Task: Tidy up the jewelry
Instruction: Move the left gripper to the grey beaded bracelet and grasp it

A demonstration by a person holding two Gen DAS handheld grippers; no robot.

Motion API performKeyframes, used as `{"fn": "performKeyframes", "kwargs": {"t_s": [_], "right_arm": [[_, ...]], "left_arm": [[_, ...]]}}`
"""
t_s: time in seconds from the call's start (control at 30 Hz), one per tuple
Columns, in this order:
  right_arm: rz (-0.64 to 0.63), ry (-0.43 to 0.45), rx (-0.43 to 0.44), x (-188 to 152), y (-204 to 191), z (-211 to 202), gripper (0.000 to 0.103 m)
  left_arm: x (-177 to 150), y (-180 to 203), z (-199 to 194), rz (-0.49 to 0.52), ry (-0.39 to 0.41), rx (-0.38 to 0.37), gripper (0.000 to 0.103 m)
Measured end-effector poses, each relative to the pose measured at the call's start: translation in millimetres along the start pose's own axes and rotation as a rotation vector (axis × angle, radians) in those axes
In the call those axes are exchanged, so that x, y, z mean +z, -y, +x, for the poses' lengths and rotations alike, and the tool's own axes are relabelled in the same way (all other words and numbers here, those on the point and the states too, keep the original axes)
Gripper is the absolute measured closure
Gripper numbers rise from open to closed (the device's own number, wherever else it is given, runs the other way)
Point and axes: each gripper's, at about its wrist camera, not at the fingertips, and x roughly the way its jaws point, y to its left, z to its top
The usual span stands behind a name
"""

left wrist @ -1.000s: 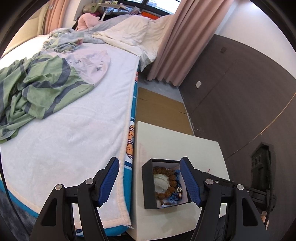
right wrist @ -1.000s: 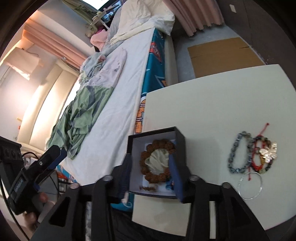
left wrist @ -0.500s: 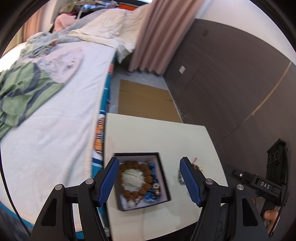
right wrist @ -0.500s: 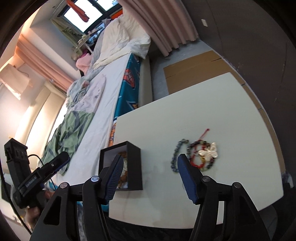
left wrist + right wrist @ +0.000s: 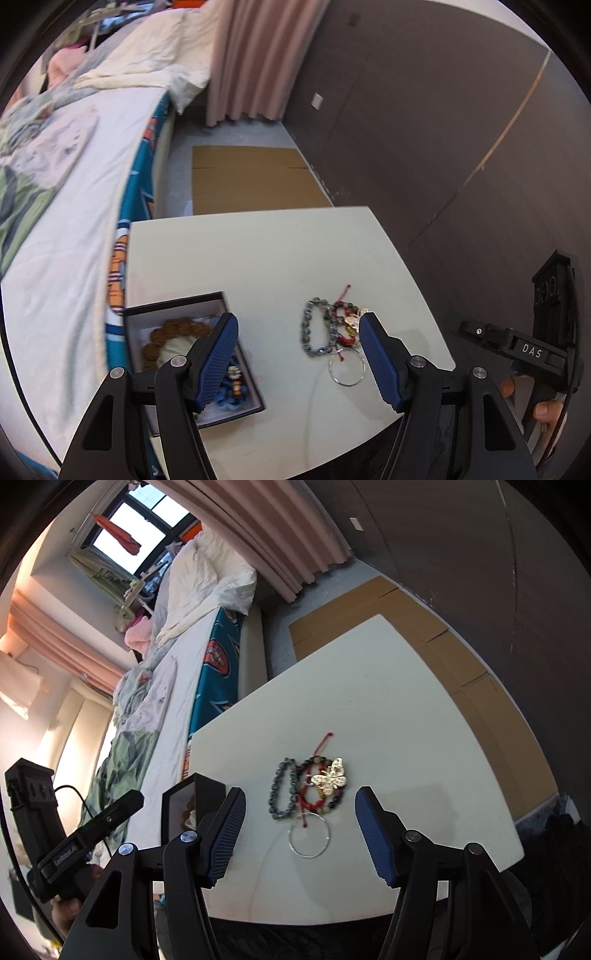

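A black jewelry box (image 5: 173,308) sits at the white table's left edge, holding a brown bead bracelet (image 5: 166,328) and small blue pieces; it also shows in the right wrist view (image 5: 207,786). A grey bead bracelet (image 5: 282,792), a red and dark bead bracelet (image 5: 314,797), a gold butterfly brooch (image 5: 330,777) and a thin silver ring bangle (image 5: 309,836) lie together mid-table. The same cluster (image 5: 332,328) shows in the left wrist view. My left gripper (image 5: 297,354) and my right gripper (image 5: 299,830) are both open and empty, held above the table's near side.
The white table (image 5: 369,701) stands beside a bed (image 5: 55,221) on the left. Flat cardboard (image 5: 251,177) lies on the floor beyond it. A dark wall (image 5: 443,129) runs along the right.
Both grippers swung right, away from the box, toward the loose jewelry. The right gripper opened wider. Nothing was picked up.
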Motion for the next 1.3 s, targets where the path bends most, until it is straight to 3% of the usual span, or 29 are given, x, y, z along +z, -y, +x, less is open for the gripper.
{"fn": "performKeyframes", "kwargs": {"t_s": [0.33,0.53,0.7,1.07,1.1,1.17,1.3], "right_arm": [[0.035,0.012,-0.015,0.2,39.1,1.4,0.041],[-0.013,-0.013,-0.029,-0.5,48.9,12.3,0.041],[-0.056,-0.004,-0.06,-1.9,53.5,16.4,0.041],[-0.129,-0.013,-0.101,-3.3,53.2,25.3,0.041],[-0.137,-0.017,-0.102,-3.2,51.5,26.9,0.041],[-0.156,-0.028,-0.104,-3.2,47.1,30.7,0.041],[-0.212,-0.053,-0.111,-3.2,35.7,40.6,0.041]], "left_arm": [[-0.2,36.5,48.0,0.066,-0.085,-0.023,0.034],[-6.9,53.7,79.4,0.142,-0.158,-0.004,0.046],[-10.4,57.2,105.6,0.155,-0.209,-0.002,0.065],[-13.6,55.8,154.7,0.145,-0.281,0.043,0.073],[-14.4,54.8,157.7,0.143,-0.285,0.049,0.074],[-15.1,52.5,159.8,0.133,-0.282,0.056,0.092],[-13.5,49.8,146.0,0.136,-0.231,0.056,0.093]]}}
